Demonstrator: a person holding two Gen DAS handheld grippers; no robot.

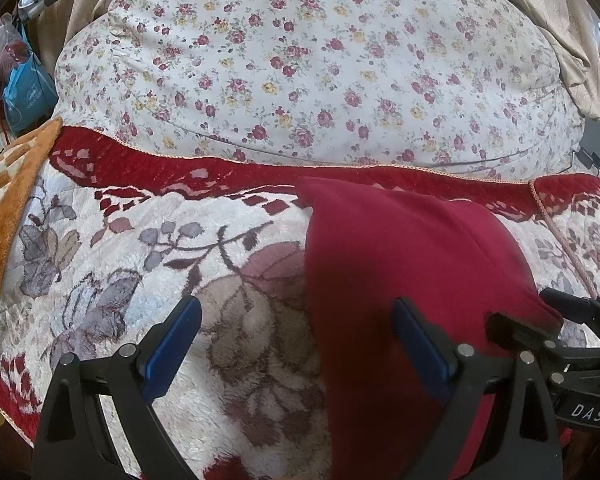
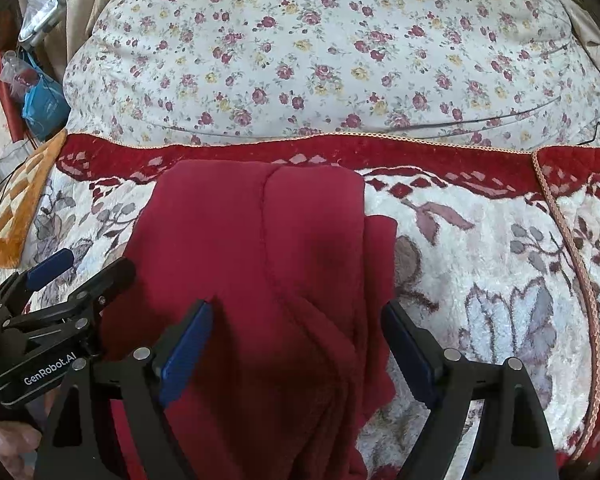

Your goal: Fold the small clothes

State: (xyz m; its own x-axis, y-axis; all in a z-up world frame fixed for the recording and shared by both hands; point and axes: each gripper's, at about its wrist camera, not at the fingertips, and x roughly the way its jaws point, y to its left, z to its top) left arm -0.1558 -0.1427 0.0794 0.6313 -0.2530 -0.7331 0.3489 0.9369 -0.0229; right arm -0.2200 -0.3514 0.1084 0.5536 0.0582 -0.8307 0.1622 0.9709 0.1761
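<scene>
A dark red garment (image 2: 260,264) lies folded lengthwise on a plush floral blanket (image 2: 480,264); a seam runs down its middle. My right gripper (image 2: 298,344) is open above its near half, blue pads either side of the cloth, holding nothing. My left gripper (image 1: 296,344) is open over the garment's left edge (image 1: 400,264), its left finger above the blanket (image 1: 120,264). The left gripper also shows in the right wrist view (image 2: 80,268), at the garment's left side. The right gripper shows in the left wrist view (image 1: 540,308), at the garment's right edge.
A large white quilt with small roses (image 1: 320,60) is piled behind the blanket. An orange checked mat (image 1: 8,200) lies at the left. A blue bag (image 1: 24,92) and clutter sit at the far left. Beige curtain (image 1: 568,40) hangs at the back right.
</scene>
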